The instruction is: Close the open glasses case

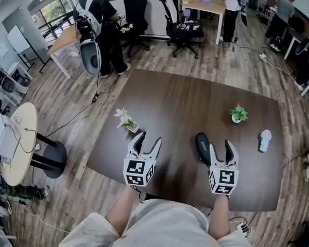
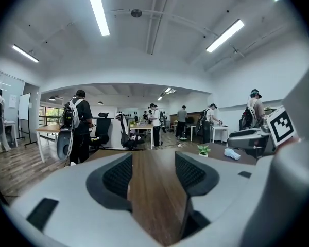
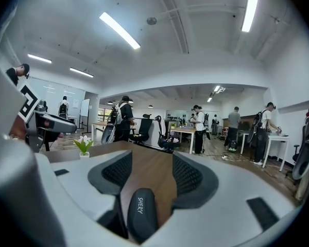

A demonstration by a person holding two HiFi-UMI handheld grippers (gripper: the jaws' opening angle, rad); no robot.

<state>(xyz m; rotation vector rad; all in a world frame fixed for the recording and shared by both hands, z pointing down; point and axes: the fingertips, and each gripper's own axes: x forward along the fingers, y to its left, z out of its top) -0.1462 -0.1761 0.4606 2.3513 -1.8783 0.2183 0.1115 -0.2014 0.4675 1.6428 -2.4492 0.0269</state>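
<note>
A black oblong glasses case (image 1: 202, 147) printed "SHERY" lies on the dark brown table (image 1: 185, 102) near its front edge. Its lid appears to be down. My right gripper (image 1: 220, 147) is open just right of it, its left finger beside the case. In the right gripper view the case (image 3: 141, 217) shows low down by the left jaw, and no pad of the right gripper (image 3: 152, 171) presses on it. My left gripper (image 1: 148, 139) stands open over bare table further left. Nothing lies between the pads of the left gripper (image 2: 153, 171).
A small pot of white flowers (image 1: 126, 120) stands just beyond the left gripper. A green potted plant (image 1: 239, 113) and a white-and-blue object (image 1: 264, 140) are at the right. Beyond the table are a person (image 1: 100, 19) and office chairs (image 1: 183, 30). A round side table (image 1: 15, 143) stands at the left.
</note>
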